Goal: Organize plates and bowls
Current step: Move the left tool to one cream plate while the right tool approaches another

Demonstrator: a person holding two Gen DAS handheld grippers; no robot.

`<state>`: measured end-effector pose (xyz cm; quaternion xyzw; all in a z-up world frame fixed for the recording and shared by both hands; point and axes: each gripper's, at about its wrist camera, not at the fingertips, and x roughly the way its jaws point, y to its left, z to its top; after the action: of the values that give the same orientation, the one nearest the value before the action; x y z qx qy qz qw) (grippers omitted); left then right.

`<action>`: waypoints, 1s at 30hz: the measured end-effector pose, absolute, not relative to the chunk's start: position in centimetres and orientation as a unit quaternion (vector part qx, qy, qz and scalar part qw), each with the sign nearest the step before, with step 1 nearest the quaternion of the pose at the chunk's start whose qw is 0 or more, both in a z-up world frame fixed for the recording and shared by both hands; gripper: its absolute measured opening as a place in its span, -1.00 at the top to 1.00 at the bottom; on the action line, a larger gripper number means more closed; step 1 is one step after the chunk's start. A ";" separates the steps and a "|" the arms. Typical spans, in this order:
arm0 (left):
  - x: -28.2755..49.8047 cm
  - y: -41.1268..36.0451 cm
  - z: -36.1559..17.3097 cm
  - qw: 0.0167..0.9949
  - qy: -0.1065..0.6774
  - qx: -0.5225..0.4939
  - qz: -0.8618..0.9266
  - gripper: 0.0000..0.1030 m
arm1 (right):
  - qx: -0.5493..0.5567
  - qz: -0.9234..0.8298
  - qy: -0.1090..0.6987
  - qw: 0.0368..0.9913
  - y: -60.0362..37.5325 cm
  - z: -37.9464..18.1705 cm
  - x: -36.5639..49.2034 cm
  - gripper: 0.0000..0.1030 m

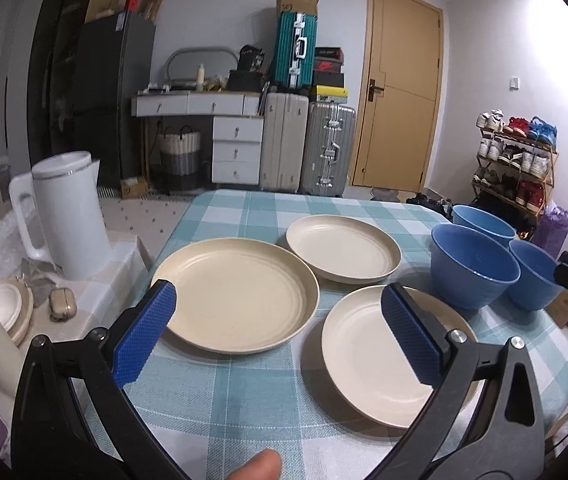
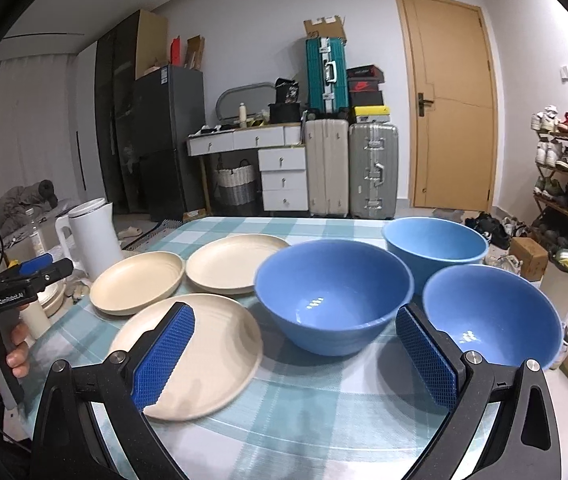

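Left claw [image 1: 277, 308] spread wide, right claw [image 2: 296, 330] spread wide, three cream plates [image 1: 235, 296], three blue bowls [image 2: 332, 300]

Your cream plates [image 1: 239, 296] look matt, faintly ridged plastic, while the blue bowls [image 2: 332, 296] are smooth and glossy enough to catch the lights. The checked cloth [image 1: 243, 392] on the surface has a visible weave, and your hand-held gripper's blue pads [image 2: 165, 356] are rough, knurled rubber.
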<state>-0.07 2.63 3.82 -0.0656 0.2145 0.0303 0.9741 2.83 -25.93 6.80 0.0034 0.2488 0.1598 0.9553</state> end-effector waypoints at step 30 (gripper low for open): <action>4.6 13.0 5.9 0.949 0.269 -0.127 0.106 -0.98 | -0.020 0.207 0.311 0.928 -13.7 9.9 11.7 -0.99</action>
<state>4.56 12.97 5.91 -0.1265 0.2686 0.1057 0.9490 11.73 -13.67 9.94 -0.0197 0.3109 0.2066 0.9275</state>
